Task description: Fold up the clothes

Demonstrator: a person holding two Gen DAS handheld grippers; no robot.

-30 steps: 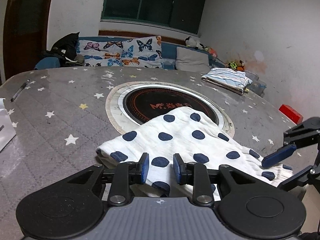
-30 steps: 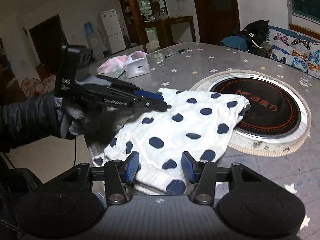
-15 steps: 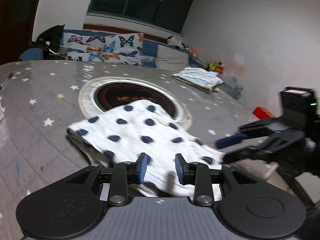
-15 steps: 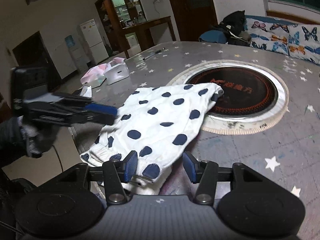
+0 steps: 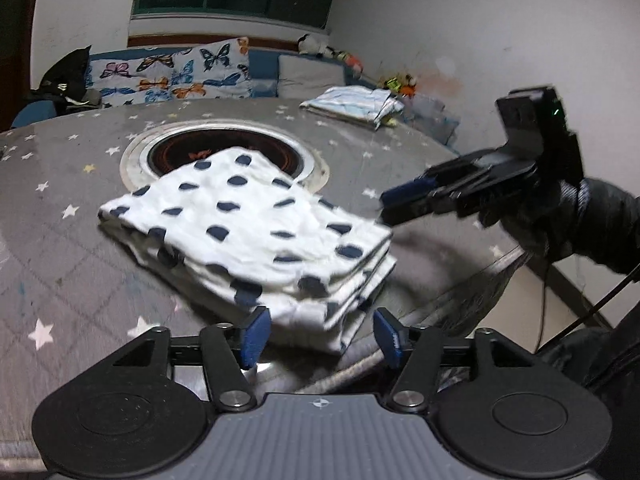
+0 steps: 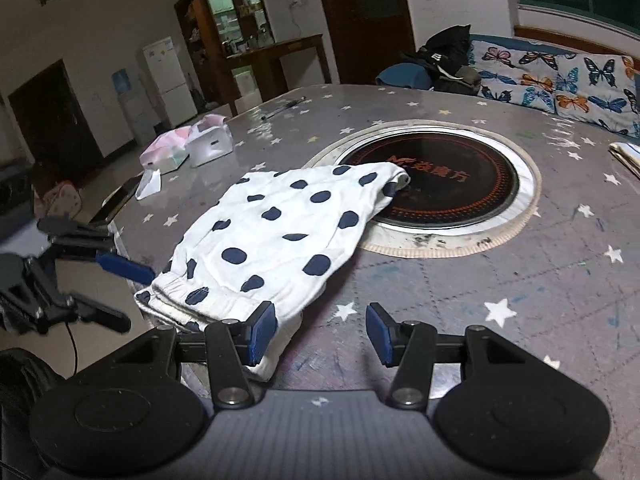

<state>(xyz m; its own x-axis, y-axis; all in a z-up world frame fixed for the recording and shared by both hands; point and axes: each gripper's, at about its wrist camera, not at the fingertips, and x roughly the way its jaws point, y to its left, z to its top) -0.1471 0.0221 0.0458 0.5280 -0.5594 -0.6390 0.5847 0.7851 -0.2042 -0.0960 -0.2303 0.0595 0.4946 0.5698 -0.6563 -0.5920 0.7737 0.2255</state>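
Note:
A folded white garment with navy dots (image 5: 248, 232) (image 6: 280, 232) lies on the grey star-patterned table (image 5: 60, 272), its far end over the round hob. One corner hangs over the table's near edge. My left gripper (image 5: 322, 336) is open just short of that corner and holds nothing; in the right wrist view the left gripper (image 6: 120, 292) hovers off the table edge beside the waistband. My right gripper (image 6: 320, 332) is open, with its left pad in front of the waistband corner. From the left wrist view the right gripper (image 5: 396, 206) sits right of the garment in a gloved hand.
A round black hob (image 6: 440, 184) is set into the table's middle. A folded striped cloth (image 5: 352, 106) lies at the far side. White boxes (image 6: 188, 148), a phone (image 6: 120, 200) and a pen (image 6: 284, 106) sit near one edge. A sofa with butterfly cushions (image 5: 172, 76) stands behind.
My left gripper's fingers, close together a second ago, have spread wide and drawn back from the garment. The right gripper has also pulled back. The garment now lies folded and free.

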